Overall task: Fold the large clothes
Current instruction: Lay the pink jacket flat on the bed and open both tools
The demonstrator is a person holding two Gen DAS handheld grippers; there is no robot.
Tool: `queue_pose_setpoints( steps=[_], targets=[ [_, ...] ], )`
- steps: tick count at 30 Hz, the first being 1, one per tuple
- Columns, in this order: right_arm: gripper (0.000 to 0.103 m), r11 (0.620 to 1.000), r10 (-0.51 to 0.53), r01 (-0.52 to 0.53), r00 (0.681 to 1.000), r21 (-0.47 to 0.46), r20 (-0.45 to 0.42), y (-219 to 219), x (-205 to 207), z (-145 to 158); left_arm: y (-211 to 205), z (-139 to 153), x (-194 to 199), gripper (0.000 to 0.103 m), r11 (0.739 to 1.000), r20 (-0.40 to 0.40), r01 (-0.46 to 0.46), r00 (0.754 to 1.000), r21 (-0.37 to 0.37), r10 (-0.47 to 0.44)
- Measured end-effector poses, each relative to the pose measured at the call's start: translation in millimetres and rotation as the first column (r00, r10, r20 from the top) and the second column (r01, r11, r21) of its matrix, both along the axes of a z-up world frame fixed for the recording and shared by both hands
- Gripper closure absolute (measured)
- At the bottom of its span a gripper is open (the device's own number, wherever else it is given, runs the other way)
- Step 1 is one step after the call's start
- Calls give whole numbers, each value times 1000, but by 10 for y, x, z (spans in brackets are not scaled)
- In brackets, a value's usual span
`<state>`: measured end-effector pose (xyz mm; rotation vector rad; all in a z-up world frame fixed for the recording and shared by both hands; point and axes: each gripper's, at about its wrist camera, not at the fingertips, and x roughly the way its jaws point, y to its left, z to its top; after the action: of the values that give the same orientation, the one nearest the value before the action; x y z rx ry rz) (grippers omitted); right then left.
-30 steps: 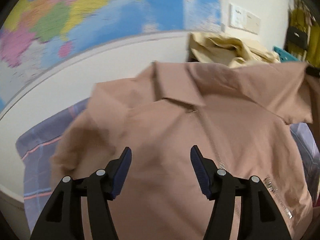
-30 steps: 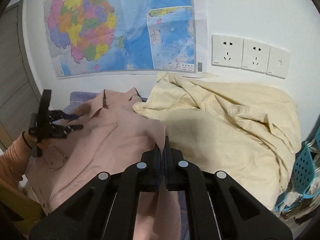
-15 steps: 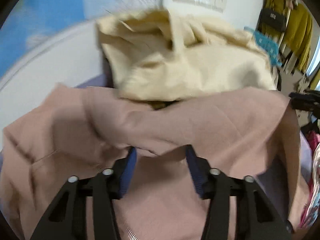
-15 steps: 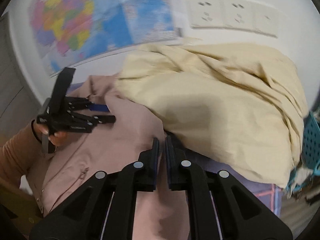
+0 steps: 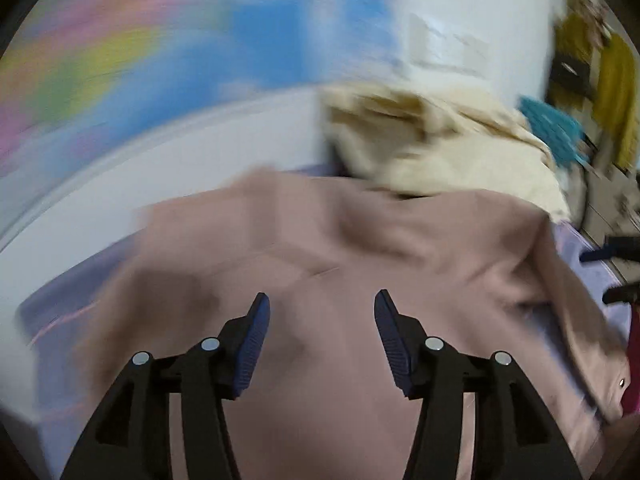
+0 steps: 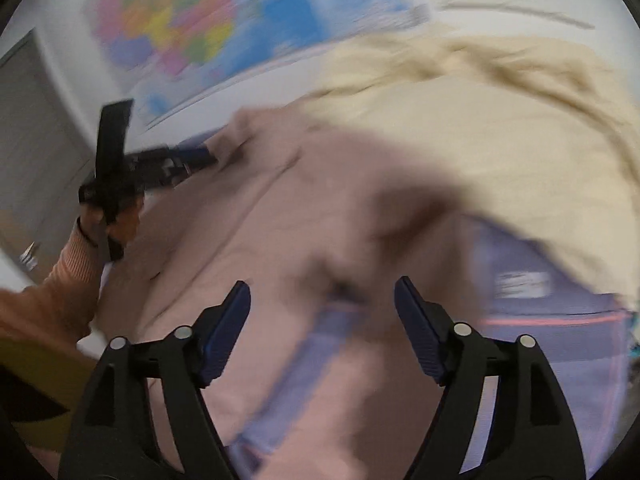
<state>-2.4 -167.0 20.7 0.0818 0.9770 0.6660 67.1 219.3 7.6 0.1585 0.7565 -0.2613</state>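
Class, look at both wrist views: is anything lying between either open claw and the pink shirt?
Nothing visible does. The left claw and right claw both hang open directly over the pink shirt; the cream garment lies beyond it.

Cream garment heap (image 6: 460,128) hard against pink jacket's (image 6: 300,220) far edge; near side open.

Through the right wrist view we see our right gripper (image 6: 322,312) with its 2 blue-padded fingers (image 6: 224,332) spread wide and nothing between them, above the pink shirt (image 6: 280,240) lying on a purple sheet (image 6: 560,300). A cream garment (image 6: 480,120) lies heaped behind the shirt, touching it. At far left our left gripper (image 6: 192,158) reaches toward the shirt's edge below a blurred wall map (image 6: 224,16).
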Motion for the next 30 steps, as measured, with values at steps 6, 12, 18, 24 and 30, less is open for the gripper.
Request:
queue_pose_setpoints(
  steps=[6, 12, 18, 24, 30],
  targets=[
    [23, 985, 170, -167, 970, 34, -174, 555, -241, -475, 1324, 6, -703, 52, 952, -34, -303, 952, 32, 304],
    [16, 986, 153, -127, 950, 111, -273, 601, -407, -681, 1844, -380, -1298, 52, 925, -185, -375, 914, -52, 361],
    [95, 983, 170, -144, 952, 117, -255, 712, -392, -694, 1711, -755, -1646, 47, 938, -273, -288, 934, -191, 231],
    [100, 989, 105, -83, 976, 121, -190, 487, -351, -509, 1714, -655, -1729, 98, 925, -220, -332, 931, -186, 290],
    [100, 997, 1, 12, 986, 72, -165, 266, -265, -450, 2233, -89, -1907, 93, 836, -87, -545, 838, -67, 539]
  ],
)
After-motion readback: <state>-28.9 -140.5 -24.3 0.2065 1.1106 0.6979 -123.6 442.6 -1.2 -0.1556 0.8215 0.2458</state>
